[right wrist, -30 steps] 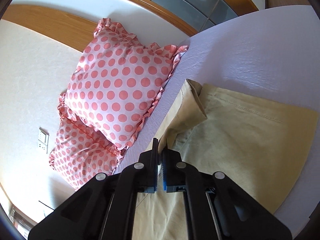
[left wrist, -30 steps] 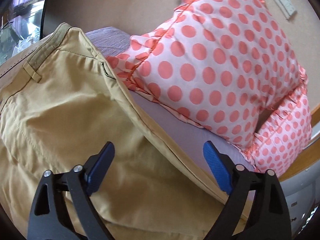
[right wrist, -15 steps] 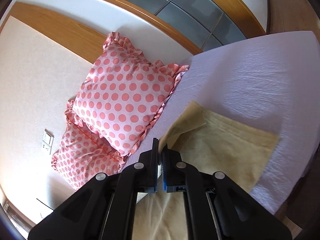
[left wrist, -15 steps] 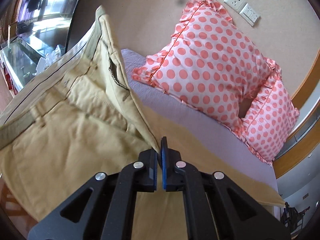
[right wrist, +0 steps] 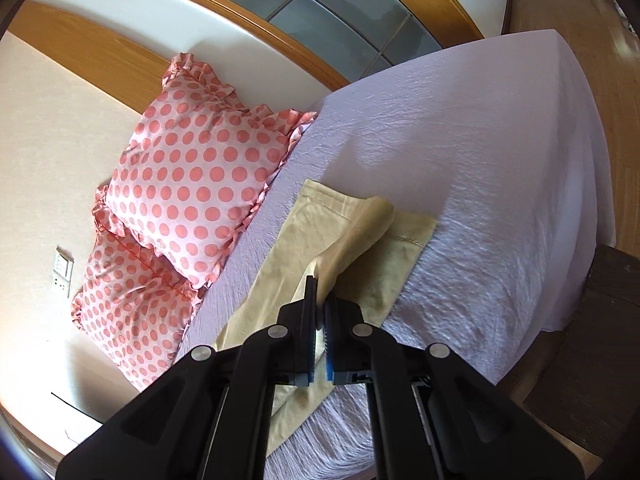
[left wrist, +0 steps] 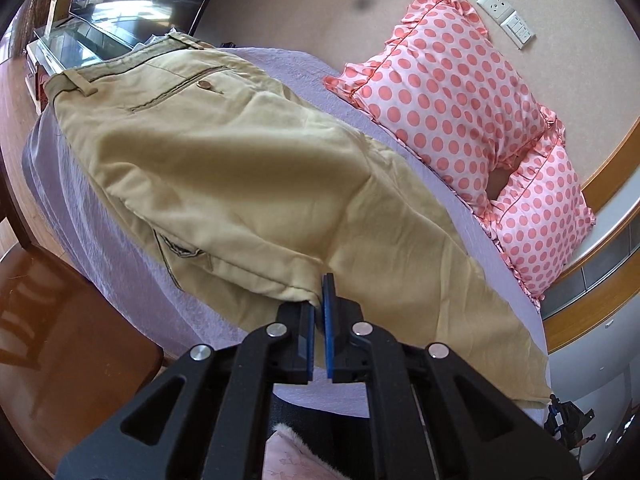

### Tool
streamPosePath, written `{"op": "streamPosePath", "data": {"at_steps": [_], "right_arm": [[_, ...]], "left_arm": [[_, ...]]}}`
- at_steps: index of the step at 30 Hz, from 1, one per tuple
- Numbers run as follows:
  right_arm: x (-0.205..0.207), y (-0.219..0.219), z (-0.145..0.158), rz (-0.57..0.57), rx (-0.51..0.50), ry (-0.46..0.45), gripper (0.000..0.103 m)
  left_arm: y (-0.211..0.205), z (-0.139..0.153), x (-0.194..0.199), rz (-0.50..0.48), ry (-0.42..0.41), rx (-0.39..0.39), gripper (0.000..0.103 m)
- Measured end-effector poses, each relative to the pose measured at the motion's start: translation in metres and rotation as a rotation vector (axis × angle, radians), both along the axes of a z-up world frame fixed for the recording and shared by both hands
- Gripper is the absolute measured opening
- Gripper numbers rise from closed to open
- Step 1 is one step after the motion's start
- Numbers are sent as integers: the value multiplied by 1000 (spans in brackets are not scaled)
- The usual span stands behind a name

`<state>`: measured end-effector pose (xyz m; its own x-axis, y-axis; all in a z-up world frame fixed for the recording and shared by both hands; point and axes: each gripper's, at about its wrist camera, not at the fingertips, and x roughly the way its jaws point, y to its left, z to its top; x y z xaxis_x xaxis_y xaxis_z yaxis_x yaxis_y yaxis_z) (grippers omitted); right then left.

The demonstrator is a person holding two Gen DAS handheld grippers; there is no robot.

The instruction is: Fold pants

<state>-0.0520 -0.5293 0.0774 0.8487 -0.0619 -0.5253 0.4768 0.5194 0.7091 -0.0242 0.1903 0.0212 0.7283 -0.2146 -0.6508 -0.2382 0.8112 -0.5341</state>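
1. The khaki pants lie stretched along the near edge of the bed. In the left wrist view the waistband, belt loop and buttoned back pocket sit toward 10 o'clock, and the legs run off toward 4 o'clock.
2. The left tongs are pressed together, pinching a seamed fold of the pants at the crotch area, low in the middle of that view.
3. The right tongs are likewise closed on the pants, gripping the upper leg layer, which curls up from the lower one. The hemmed cuffs lie just beyond, toward 12 to 1 o'clock.
4. The bed carries a lilac crinkled sheet under the pants.
5. Two pink polka-dot pillows with ruffled edges lean against the wall at the far side of the bed, at 1 to 3 o'clock in the left view and at 9 o'clock in the right view.
6. A wall socket and switch sit above the pillows at 1 o'clock.
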Motion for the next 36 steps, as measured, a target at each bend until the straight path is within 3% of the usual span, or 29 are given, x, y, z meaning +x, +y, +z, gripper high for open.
{"op": "streamPosePath", "data": {"at_steps": [5, 7, 8, 9, 13, 16, 18, 19, 23, 24, 27, 30, 36], "right_arm": [[-6, 1, -3, -8, -25, 36, 4], [-9, 2, -3, -28, -35, 64, 16], [-12, 1, -3, -48, -36, 80, 36], [-15, 0, -1, -69, -41, 76, 48], [-23, -2, 8, -150, -149, 105, 52], [-16, -2, 4, -119, -160, 86, 50], [-10, 2, -1, -69, -150, 49, 37], [-5, 5, -4, -47, -145, 36, 36], [4, 17, -7, -22, -224, 21, 7], [5, 18, -7, 0, -237, 0, 4], [8, 25, 3, 35, -265, -53, 3], [23, 48, 32, 113, -329, -128, 3], [87, 161, 82, 471, -413, -300, 3]], "left_arm": [[0, -4, -1, -15, -2, -6, 4], [0, -5, -2, -24, 5, 6, 8], [0, -5, -4, -26, 0, 11, 9], [0, -5, -6, -29, -8, 12, 13], [2, -4, -18, -24, -51, 0, 26], [9, -7, -29, -1, -71, -23, 29], [17, -10, -37, 27, -85, -52, 29], [21, -11, -41, 43, -94, -63, 29], [34, -11, -53, 100, -114, -75, 34], [36, -11, -54, 109, -118, -78, 34], [42, -10, -59, 130, -139, -84, 38], [45, -8, -63, 140, -165, -84, 43], [39, -7, -70, 143, -172, -16, 59]]}}
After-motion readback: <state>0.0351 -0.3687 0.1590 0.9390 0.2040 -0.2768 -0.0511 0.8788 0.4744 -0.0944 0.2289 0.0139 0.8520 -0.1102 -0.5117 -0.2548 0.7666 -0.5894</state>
